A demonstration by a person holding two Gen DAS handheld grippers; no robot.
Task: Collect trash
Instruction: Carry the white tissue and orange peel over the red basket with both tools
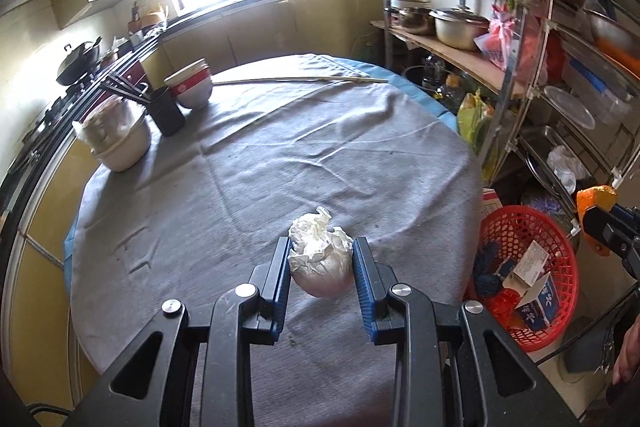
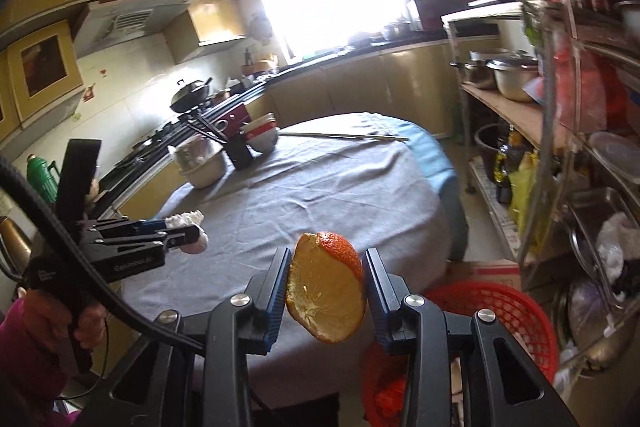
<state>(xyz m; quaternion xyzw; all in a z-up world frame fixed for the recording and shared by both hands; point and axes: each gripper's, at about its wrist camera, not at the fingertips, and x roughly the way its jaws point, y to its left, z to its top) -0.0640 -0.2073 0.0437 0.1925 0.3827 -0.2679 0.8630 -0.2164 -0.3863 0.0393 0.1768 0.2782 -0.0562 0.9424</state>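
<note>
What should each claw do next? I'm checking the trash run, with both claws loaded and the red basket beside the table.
Probably carry both loads on over the red basket and let go there. The left claw is shut on the crumpled paper ball, above the grey tablecloth; the right claw is shut on the orange peel, at the table's edge with the basket just beyond.

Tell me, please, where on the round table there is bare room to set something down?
Most of the grey cloth-covered round table is bare: the whole middle and the near and right edges, up to the long thin stick at the far side. Only the far-left rim is crowded, with the cream bowl, black chopstick holder and red-and-white stacked bowls.
</note>
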